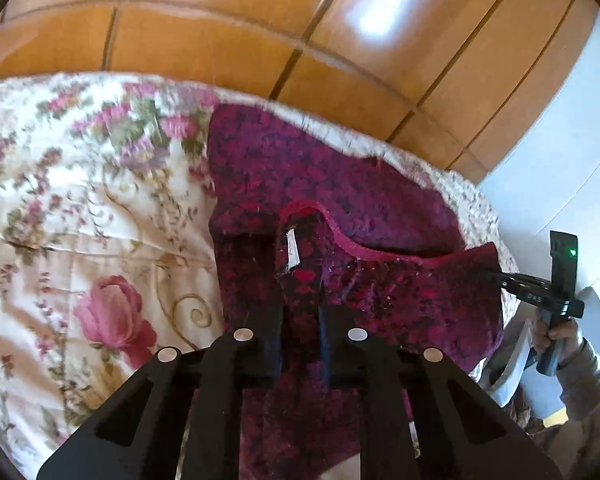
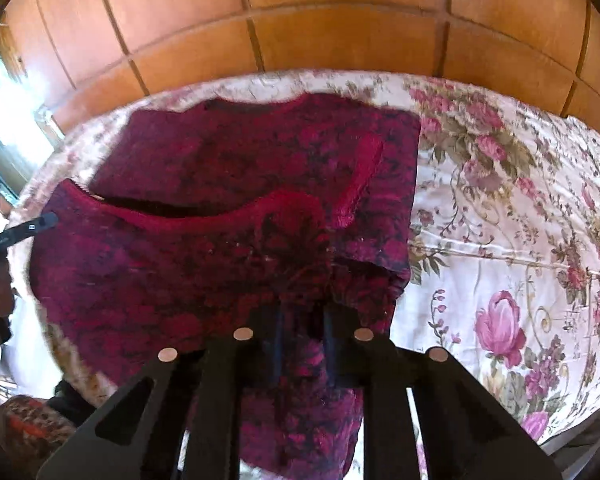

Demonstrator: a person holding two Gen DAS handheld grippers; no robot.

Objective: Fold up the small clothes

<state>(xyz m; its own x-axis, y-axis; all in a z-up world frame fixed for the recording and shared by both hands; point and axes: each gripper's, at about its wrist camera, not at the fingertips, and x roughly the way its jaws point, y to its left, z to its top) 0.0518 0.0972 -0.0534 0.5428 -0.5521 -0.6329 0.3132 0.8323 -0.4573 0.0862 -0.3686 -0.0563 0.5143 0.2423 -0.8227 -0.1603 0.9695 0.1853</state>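
A fuzzy dark red patterned garment (image 1: pixel 340 184) lies on a floral bedspread (image 1: pixel 80 200), its near edge lifted off the bed. My left gripper (image 1: pixel 300 296) is shut on that lifted edge beside a small white label (image 1: pixel 292 248). At the far right of the left wrist view the right gripper (image 1: pixel 500 276) pinches the other end of the same edge. In the right wrist view the right gripper (image 2: pixel 304 320) is shut on a bunched fold of the garment (image 2: pixel 220 152). The left gripper (image 2: pixel 46 220) holds the fabric at the far left. A red hem (image 2: pixel 204 216) sags between the two grips.
Wooden panelling (image 1: pixel 260 20) rises behind the bed. A person's hand (image 1: pixel 556 340) holds the right gripper's handle past the bed's right edge. The bedspread (image 2: pixel 500 208) lies bare to the right of the garment. Patterned cloth (image 2: pixel 32 420) shows below the bed edge.
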